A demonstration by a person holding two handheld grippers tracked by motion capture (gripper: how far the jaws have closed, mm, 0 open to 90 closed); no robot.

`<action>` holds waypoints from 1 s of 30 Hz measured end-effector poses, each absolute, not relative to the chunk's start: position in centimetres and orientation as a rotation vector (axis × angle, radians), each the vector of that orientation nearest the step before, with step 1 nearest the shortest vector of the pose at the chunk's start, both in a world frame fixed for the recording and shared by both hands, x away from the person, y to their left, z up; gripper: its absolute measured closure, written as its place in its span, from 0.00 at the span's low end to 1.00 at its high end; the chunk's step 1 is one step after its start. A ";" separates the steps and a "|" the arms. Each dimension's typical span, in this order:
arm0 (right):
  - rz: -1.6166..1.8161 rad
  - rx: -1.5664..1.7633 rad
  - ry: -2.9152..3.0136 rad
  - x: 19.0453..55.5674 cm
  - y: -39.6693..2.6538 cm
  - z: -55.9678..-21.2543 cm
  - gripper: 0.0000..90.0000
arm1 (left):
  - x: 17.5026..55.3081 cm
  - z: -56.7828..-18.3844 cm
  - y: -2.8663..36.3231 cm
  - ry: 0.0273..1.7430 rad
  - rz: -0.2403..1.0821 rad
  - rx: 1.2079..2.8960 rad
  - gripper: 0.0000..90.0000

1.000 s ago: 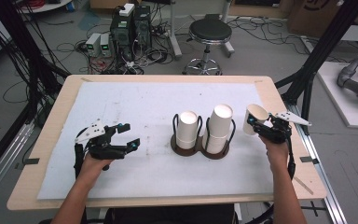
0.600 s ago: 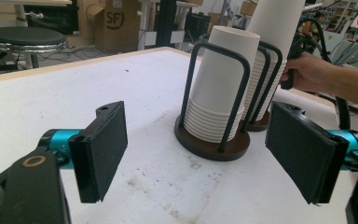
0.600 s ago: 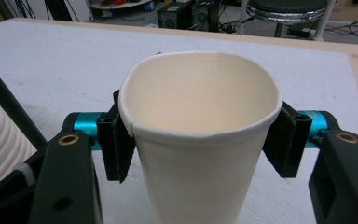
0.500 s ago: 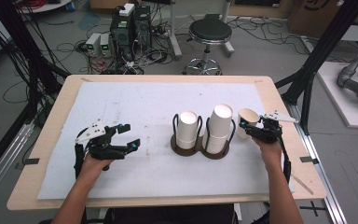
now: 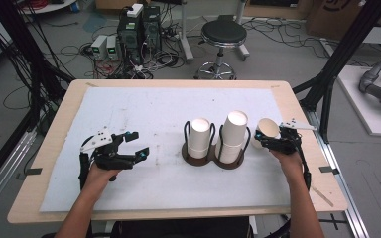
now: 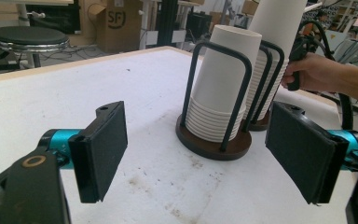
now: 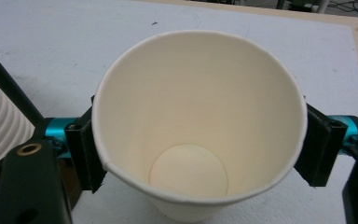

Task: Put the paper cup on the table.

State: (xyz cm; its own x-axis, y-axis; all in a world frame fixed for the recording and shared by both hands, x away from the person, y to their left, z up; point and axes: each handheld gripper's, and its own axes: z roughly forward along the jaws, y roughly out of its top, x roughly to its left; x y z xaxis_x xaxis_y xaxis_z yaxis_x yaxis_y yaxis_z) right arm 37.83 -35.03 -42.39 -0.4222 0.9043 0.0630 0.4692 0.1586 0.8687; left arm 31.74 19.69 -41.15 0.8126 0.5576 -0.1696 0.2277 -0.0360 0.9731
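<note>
Over the last second the right gripper (image 5: 273,141) has been carrying its paper cup (image 5: 267,130) leftward, from out near the table's right edge to just beside the taller cup stack (image 5: 233,135), and the cup's mouth has been tipping upward. The jaws are clamping the cup from both sides; in the right gripper view the rim is bulging slightly between the pads. The cup's long axis is now standing close to upright, mouth opening upward and toward the camera, bottom pointing down at the white mat (image 5: 154,114), though whether it is touching the mat is hard to judge.

The left gripper (image 5: 126,148) is sitting in the same spot on the mat's left side, jaws spread wide with nothing between them, pointing toward the dark wire cup holder (image 6: 214,140). The holder is standing mid-table, keeping two inverted stacks upright: a shorter stack (image 5: 199,139) on the left, the taller one on the right.
</note>
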 end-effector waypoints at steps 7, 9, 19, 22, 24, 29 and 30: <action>1.242 1.290 1.915 36.8 -36.2 -42.3 0.22 | 31.7 -41.1 19.7 0.633 0.297 1.614 0.23; 1.261 1.281 1.911 36.5 -36.6 -42.1 0.22 | 31.7 -41.1 19.7 0.633 0.298 1.613 0.23; 1.296 1.188 1.987 35.4 -36.6 -41.4 0.22 | 31.8 -41.1 19.8 0.635 0.298 1.609 0.23; 1.287 1.177 1.998 35.2 -36.5 -41.4 0.22 | 31.8 -41.1 19.7 0.635 0.298 1.610 0.23; 1.278 1.178 2.005 35.2 -36.5 -41.6 0.22 | 31.8 -41.1 19.7 0.633 0.299 1.612 0.23; 1.228 1.180 2.044 35.2 -36.2 -42.0 0.22 | 31.8 -41.1 19.8 0.635 0.299 1.612 0.23; 1.218 1.184 2.046 35.2 -36.1 -42.1 0.22 | 31.8 -41.1 19.8 0.635 0.300 1.612 0.23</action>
State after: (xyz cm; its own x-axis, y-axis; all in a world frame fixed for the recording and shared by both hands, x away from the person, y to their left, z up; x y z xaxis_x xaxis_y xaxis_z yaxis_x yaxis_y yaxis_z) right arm 35.18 -36.15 -42.09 -0.5118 0.8587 0.0280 0.4337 0.2301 0.8712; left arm 31.78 19.76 -41.07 0.8109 0.5601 -0.1695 0.2252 -0.0313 0.9738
